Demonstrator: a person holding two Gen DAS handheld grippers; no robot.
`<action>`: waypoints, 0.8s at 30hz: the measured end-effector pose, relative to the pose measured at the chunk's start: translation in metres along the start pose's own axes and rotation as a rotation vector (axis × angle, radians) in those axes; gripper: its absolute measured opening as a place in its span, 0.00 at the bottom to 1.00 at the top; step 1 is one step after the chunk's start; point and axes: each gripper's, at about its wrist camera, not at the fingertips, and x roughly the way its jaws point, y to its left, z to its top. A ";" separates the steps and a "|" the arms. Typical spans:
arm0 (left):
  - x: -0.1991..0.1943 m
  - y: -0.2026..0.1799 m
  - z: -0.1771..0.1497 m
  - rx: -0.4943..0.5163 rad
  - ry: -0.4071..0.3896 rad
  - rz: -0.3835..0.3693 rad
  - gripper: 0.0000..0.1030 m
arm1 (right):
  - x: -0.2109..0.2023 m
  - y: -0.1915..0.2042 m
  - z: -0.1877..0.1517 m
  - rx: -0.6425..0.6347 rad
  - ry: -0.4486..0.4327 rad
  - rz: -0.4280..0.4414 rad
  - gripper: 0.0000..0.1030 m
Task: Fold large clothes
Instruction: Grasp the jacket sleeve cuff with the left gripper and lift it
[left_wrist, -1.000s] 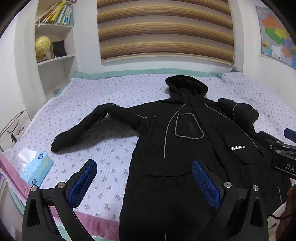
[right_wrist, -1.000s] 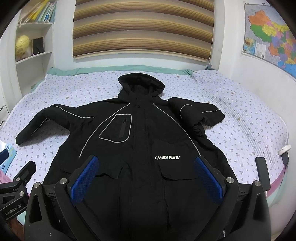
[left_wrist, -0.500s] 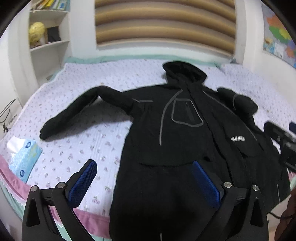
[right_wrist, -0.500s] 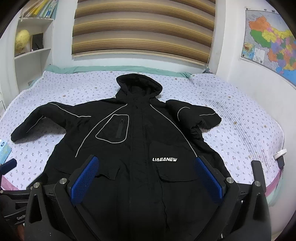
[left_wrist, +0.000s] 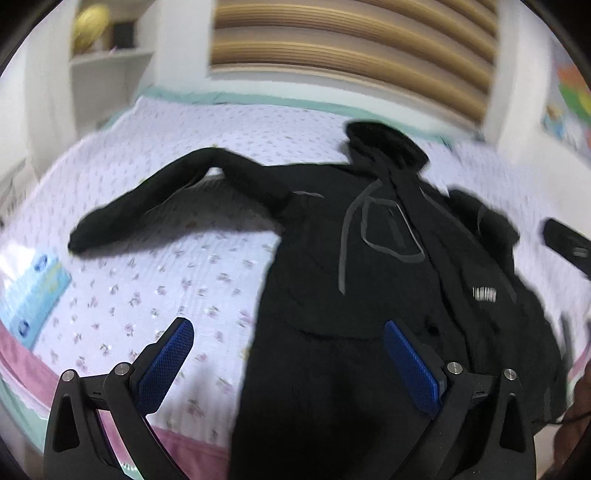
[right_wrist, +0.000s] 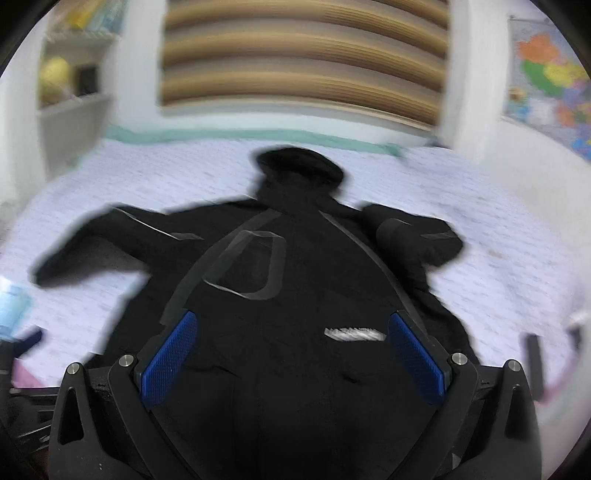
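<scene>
One black hooded jacket (left_wrist: 369, 266) is spread front-up across the bed (left_wrist: 166, 266), both sleeves out to the sides. My left gripper (left_wrist: 288, 354) and right gripper (right_wrist: 291, 347) both hang wide open over its lower half, holding nothing. One blue tissue pack (left_wrist: 33, 291) sits near the bed's edge, I think; it's blurry.
</scene>
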 end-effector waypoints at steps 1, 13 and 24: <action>0.000 0.015 0.006 -0.040 -0.017 0.005 0.99 | 0.001 -0.002 0.007 0.020 -0.014 0.093 1.00; 0.031 0.232 0.062 -0.563 -0.108 -0.126 0.99 | 0.166 -0.019 0.043 -0.178 0.011 0.037 0.95; 0.127 0.275 0.060 -0.816 -0.024 -0.133 0.86 | 0.285 -0.075 -0.008 -0.091 0.215 -0.020 0.93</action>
